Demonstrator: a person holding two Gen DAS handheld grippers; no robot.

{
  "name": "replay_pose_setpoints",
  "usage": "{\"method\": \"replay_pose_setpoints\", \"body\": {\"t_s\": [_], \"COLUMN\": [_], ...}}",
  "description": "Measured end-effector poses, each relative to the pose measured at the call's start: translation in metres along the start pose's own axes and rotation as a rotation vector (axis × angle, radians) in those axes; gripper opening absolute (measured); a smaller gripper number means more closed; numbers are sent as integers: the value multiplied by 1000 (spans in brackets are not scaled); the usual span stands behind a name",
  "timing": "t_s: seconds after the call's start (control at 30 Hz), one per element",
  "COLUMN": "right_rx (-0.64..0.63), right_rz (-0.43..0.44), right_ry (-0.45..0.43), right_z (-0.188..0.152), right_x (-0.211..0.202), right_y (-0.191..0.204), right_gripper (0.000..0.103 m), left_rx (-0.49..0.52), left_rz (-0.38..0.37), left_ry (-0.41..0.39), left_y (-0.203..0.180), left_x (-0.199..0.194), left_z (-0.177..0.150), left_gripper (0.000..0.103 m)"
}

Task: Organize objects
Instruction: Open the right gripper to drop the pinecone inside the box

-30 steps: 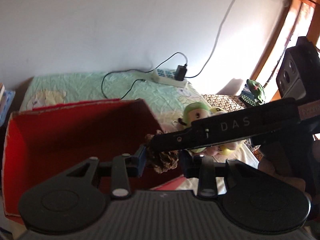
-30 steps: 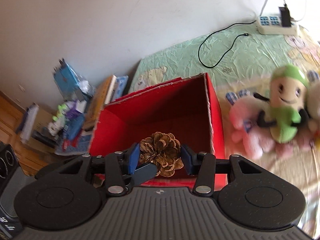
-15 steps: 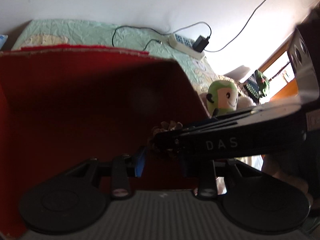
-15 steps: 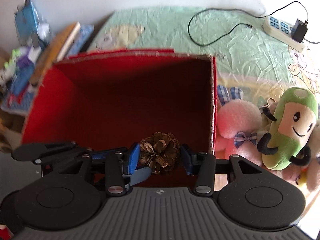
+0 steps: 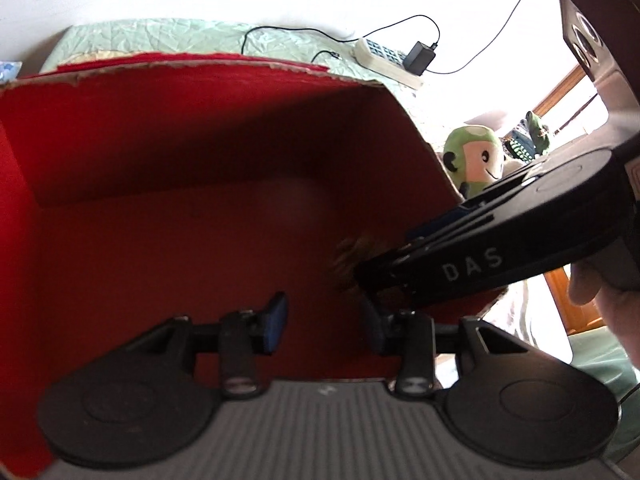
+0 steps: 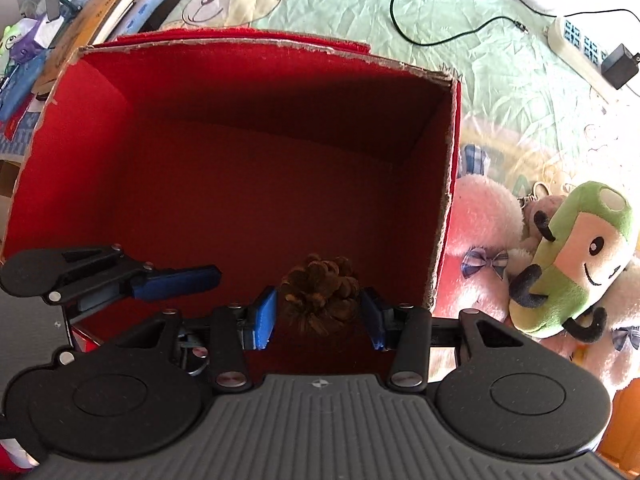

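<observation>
**Pine cone is over the red box, not yet let go**

Pine cone sits clamped in the right hand-held gripper, inside the red box's near right corner. Left hand-held gripper has just been opening, apart and empty. Plush toys wait on the bed.

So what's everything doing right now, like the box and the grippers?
Red box: open-topped, nothing on its floor.
Pine cone: held over the box.
Right gripper: shut on pine cone.
Left gripper: open, just been opening, holding nothing.
Charger: plugged into power strip.

"DAS" — on right gripper
</observation>
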State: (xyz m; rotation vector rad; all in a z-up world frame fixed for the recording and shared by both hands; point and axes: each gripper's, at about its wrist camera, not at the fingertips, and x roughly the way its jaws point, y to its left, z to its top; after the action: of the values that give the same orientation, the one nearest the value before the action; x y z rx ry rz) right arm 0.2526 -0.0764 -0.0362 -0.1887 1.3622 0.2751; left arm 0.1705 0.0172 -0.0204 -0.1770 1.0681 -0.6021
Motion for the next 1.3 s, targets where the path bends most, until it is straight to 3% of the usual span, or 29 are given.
{"method": "replay_pose_setpoints", "body": {"t_s": [0.23,0.47,0.6,0.77,0.87,0.97,1.17,1.3], "right_rx": [14,120,104,81,80,68,21,60], "right_rz": [30,125,111,113,165,182,91,63], "right_ry": [-2,-175,-235,-217,-204,-128,-15,-8], "right_z": [-1,9,18,40,32,21,16,23], "right_x": [4,1,16,26,8,2,25,40], "right_y": [5,5,23,26,-1,-8,5,5], "right_gripper": [48,45,38,30,31,31,31,30], "left_rx": [-6,-19,-4,-9,-15,-32,-20,-27], "left_rz": [71,132,198,252,265,261,290,299], "left_ry": [-10,-33,-49,-50,-52,-42,-25,-19], "left_y": [4,10,7,8,12,15,10,8], "left_x": [-2,-10,-14,-17,-23,-23,-7,-9], "left_z": [2,4,5,3,1,3,7,1], "left_gripper": [45,45,45,45,45,45,45,45]}}
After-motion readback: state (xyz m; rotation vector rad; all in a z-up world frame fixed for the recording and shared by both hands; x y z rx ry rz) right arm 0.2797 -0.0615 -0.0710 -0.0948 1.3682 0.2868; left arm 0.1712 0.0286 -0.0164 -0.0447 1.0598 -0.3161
